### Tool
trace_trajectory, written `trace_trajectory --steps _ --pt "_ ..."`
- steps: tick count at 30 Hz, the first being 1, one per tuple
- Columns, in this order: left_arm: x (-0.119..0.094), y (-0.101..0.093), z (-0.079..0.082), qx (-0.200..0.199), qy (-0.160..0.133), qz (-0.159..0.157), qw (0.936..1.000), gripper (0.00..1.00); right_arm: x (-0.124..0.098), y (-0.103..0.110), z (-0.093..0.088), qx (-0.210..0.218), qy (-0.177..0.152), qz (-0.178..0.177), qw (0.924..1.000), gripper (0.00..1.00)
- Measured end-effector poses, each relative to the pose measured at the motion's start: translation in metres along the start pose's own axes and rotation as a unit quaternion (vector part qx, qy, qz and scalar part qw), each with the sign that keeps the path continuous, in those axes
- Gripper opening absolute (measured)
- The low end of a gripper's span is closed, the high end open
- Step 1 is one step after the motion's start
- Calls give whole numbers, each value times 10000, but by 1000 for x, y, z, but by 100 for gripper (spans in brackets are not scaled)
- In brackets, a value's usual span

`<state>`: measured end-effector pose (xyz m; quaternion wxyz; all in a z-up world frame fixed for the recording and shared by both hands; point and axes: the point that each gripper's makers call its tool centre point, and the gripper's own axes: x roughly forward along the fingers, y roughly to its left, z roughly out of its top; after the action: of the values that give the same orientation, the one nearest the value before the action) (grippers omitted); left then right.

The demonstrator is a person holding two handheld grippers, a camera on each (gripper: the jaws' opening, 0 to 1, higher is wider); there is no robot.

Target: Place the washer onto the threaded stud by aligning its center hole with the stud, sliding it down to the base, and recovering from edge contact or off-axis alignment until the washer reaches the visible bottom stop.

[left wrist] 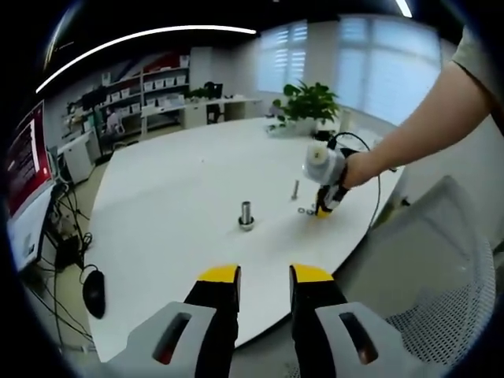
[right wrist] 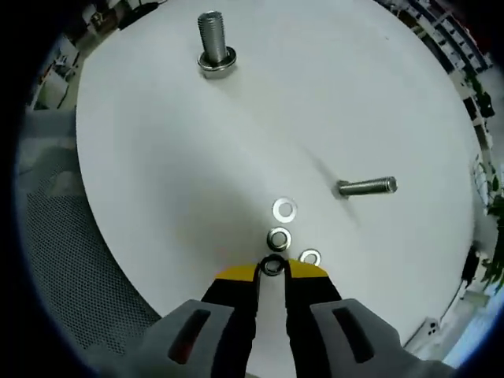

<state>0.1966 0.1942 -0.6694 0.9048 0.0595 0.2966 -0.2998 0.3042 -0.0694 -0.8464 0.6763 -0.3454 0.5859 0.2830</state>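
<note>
The white counter [left wrist: 181,181] is wide and rounded, and most of its surface lies bare — broad open room around the hardware at every side. In the left gripper view its near edge curves from 7 o'clock up toward 3 o'clock, with a mesh chair [left wrist: 441,260] just beyond that edge at 4 o'clock and a potted plant [left wrist: 307,101] at the far rim near 1 o'clock.

The left gripper [left wrist: 264,276] hangs off the near edge at 6 o'clock, its fingers [left wrist: 219,277] parted with nothing between them. The right gripper [left wrist: 324,206] comes in from 3 o'clock, held by a person's hand [left wrist: 358,168], tips down at the counter.

In the right gripper view a threaded stud [right wrist: 214,43] stands upright on its base at 12 o'clock, well apart from everything else. A second stud [right wrist: 368,187] leans toward 3 o'clock.

Smallest are the washers. The right gripper [right wrist: 272,269] has its fingers [right wrist: 236,274] closed narrowly on a dark washer [right wrist: 272,265] at the tips. Just beyond it lie three bright washers flat on the counter — one [right wrist: 279,238] nearly touching the tips, one [right wrist: 284,209] past it, one [right wrist: 310,257] beside the right finger at 5 o'clock.
</note>
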Motion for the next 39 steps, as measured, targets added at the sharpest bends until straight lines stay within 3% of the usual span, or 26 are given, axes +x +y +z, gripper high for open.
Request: trace_trajectory --steps 14,19,28,34,39 --pt "0 0 1 40 -14 8 10000 22 -3 -4 -6 334 -482 -96 9982 13" --pt "0 0 1 47 -10 -6 10000 22 -5 1 -12 773 -508 -43 9957 13" --pt "0 0 0 62 0 -1 10000 22 -30 -4 -9 650 -666 -148 9955 14" --pt "-1 1 0 63 -29 39 10000 25 -46 -14 -2 795 -821 -202 9932 14" --pt "-1 -1 0 72 -16 -27 10000 25 -62 -20 9 538 -927 -292 9938 14"
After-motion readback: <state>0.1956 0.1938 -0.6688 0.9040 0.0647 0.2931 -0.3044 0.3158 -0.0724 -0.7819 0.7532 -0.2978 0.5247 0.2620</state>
